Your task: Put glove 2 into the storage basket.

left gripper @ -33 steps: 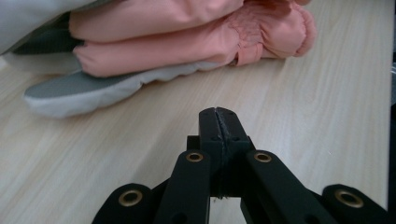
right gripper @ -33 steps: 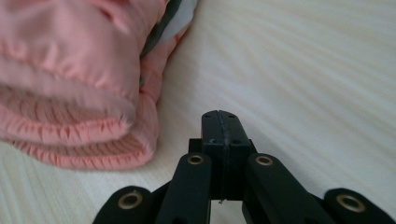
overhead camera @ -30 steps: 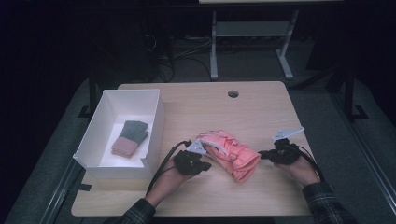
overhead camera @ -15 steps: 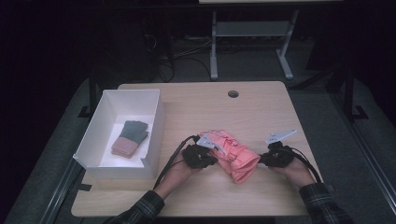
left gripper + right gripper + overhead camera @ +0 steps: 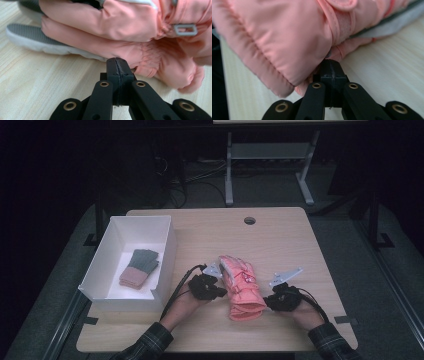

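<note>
A pair of pink padded gloves [image 5: 242, 287] lies stacked on the wooden table [image 5: 280, 240], cuffs toward the near edge. My left gripper [image 5: 221, 290] is shut, its tip against the left side of the gloves [image 5: 112, 22], and nothing sits between the jaws [image 5: 117, 63]. My right gripper [image 5: 268, 301] is also shut and empty, its tip [image 5: 331, 64] pressed to the right side of the gloves [image 5: 274, 32] near the cuff. A grey palm and a white edge show under the pink fabric in both gripper views.
A white open box [image 5: 167, 251] stands at the left of the table, with a folded grey and pink glove [image 5: 140, 267] inside. A round cable hole [image 5: 249, 220] sits near the far edge. Bare tabletop lies beyond and to the right of the gloves.
My right gripper has moved left and up against the gloves. The pink gloves have turned from a slant to lie nearly straight toward the near edge. The left gripper has barely shifted.
</note>
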